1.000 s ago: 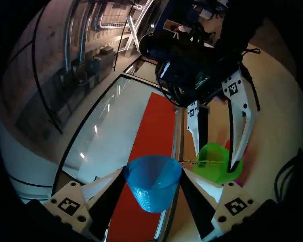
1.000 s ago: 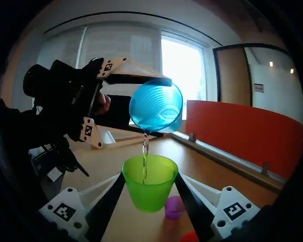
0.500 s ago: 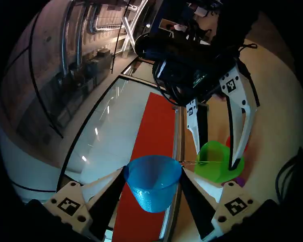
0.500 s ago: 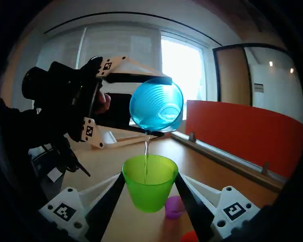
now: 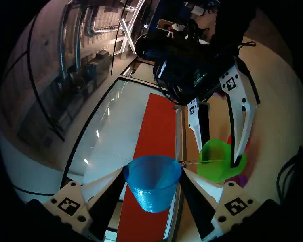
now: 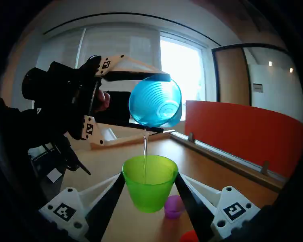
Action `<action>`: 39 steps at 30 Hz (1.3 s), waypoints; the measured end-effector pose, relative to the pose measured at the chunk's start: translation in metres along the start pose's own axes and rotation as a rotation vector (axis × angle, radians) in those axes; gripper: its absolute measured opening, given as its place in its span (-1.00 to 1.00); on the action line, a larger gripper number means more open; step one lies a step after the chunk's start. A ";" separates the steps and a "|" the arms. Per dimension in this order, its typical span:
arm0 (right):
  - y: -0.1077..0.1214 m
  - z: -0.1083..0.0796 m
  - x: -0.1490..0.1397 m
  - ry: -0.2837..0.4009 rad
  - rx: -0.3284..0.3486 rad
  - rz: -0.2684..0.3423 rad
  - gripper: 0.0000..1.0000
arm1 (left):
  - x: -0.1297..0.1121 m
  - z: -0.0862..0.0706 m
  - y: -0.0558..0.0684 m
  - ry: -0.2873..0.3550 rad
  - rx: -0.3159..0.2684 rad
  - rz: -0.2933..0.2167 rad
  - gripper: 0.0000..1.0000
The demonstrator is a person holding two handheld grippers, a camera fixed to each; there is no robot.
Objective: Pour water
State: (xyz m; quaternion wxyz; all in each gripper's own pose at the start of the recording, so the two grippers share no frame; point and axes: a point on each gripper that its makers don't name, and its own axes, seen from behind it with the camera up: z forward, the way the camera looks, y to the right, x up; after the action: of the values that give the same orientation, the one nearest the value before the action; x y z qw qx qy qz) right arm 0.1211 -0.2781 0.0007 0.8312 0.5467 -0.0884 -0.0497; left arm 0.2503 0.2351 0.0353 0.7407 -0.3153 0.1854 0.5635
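The blue cup [image 5: 152, 189] is gripped on both sides by the fingers of the left gripper [image 5: 152, 176], which are closed in to the width of the cup. In the right gripper view this cup is seen tipped far over, its ribbed base turned toward the camera, held directly above the green cup [image 6: 150, 189]. A thin stream of water [image 6: 144, 155] is seen falling from the lower rim of the blue cup into the green one. The green cup is held upright between the two fingers of the right gripper [image 6: 150, 179], both of which are pressed against its sides. Whether its base rests on the wooden table [image 6: 216, 177] cannot be told. A small purple cup [image 6: 174, 207] is seen just behind the green cup, partly hidden by it, and a red cup [image 6: 192, 236] is cut off at the lower edge. A hand [image 6: 101, 101] is glimpsed on the left gripper's handle. A red panel [image 6: 248, 135] is set along the far side of the table, with a bright window [image 6: 179, 68] beyond.
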 end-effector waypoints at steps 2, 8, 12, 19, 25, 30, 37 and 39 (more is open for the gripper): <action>0.000 0.000 0.000 0.001 0.001 0.001 0.82 | 0.001 0.000 0.000 0.001 0.000 0.004 0.77; -0.001 0.001 0.000 0.002 0.004 -0.002 0.82 | 0.001 0.001 0.000 0.000 -0.002 0.023 0.77; -0.001 0.001 -0.001 0.003 0.003 -0.001 0.82 | 0.001 0.001 -0.001 0.000 -0.001 0.031 0.77; 0.000 0.002 -0.002 0.008 -0.001 0.001 0.82 | 0.000 0.001 -0.003 0.001 0.000 0.042 0.77; 0.000 0.004 -0.001 0.011 -0.002 -0.001 0.82 | 0.000 0.000 -0.004 0.000 0.003 0.055 0.76; -0.001 0.005 0.000 0.015 -0.001 -0.002 0.82 | 0.000 -0.001 -0.005 0.000 0.006 0.059 0.77; -0.001 0.006 0.002 0.021 -0.001 -0.002 0.82 | -0.001 0.000 -0.008 -0.001 0.008 0.070 0.77; -0.001 0.006 0.002 0.023 0.001 -0.001 0.82 | -0.001 0.001 -0.008 -0.001 0.008 0.073 0.77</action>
State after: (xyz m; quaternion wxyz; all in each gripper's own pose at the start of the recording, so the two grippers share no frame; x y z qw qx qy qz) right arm 0.1223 -0.2843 0.0019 0.8319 0.5476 -0.0784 -0.0439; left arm 0.2570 0.2336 0.0386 0.7211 -0.3051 0.1986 0.5894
